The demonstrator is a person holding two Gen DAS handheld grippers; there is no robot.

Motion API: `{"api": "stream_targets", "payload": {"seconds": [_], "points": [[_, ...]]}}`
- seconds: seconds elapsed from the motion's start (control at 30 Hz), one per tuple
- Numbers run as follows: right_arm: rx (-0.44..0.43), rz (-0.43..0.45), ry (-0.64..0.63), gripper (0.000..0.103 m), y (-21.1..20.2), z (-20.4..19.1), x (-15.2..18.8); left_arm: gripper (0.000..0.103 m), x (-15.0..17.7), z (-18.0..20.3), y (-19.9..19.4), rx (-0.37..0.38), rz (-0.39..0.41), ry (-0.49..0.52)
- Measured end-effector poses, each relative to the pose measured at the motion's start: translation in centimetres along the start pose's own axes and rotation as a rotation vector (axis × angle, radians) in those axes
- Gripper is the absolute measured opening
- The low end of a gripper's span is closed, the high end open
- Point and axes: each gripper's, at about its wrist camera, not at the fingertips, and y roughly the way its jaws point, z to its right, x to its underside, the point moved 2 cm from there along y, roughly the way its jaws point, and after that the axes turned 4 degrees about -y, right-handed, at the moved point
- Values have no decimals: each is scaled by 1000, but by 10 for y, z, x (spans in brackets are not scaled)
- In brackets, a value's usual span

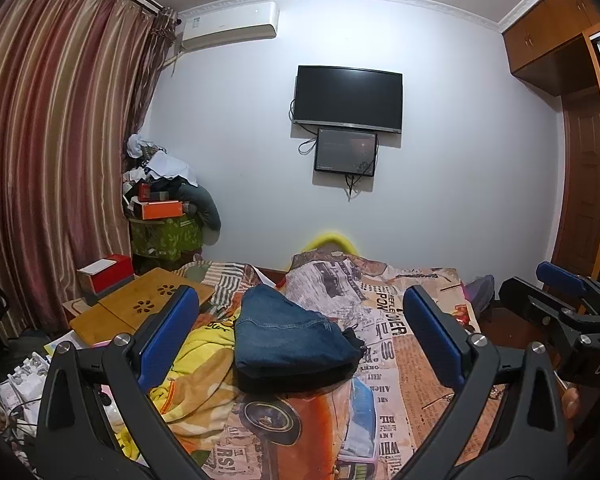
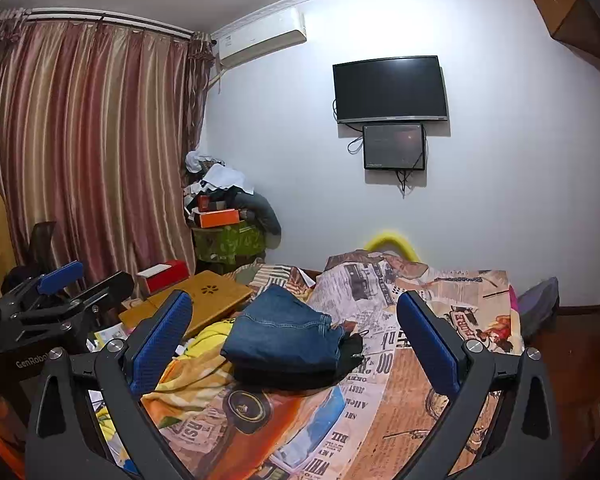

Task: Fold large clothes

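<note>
Denim jeans (image 1: 290, 330) lie already folded ahead of your left gripper (image 1: 300, 336) and right gripper (image 2: 296, 336); both gape wide, holding nothing.

Folded jeans (image 1: 288, 332): matt blue denim. Bed cover (image 1: 404, 364): printed cloth, creased. Left tongs (image 1: 300, 340), right tongs (image 2: 296, 344): matt black plastic, textured blue pads, bright metal rivets. Lap tray (image 1: 140, 304): smooth wood.

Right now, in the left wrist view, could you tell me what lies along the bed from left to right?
Red box → wooden lap desk → yellow blanket → folded jeans → newspaper-print bedspread → right gripper.
</note>
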Motion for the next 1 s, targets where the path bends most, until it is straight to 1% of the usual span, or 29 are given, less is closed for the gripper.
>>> {"api": "stream_targets", "payload": {"seconds": [0.13,0.27,0.47,0.57,1.0], "points": [[1,0,9,102,-1,2,0,103,1,0,2,4,-2,4],[5,1,16,102,-1,4,1,103,0,1,3,29,-2,4],[2,0,28,102,0,6,2,103,1,1,4,33,3,21],[2,0,27,102,0,6,1,103,2,2,6,45,-11,25],[11,-4,16,102,3,6,2,103,8,1,9,41,-15,39]]}}
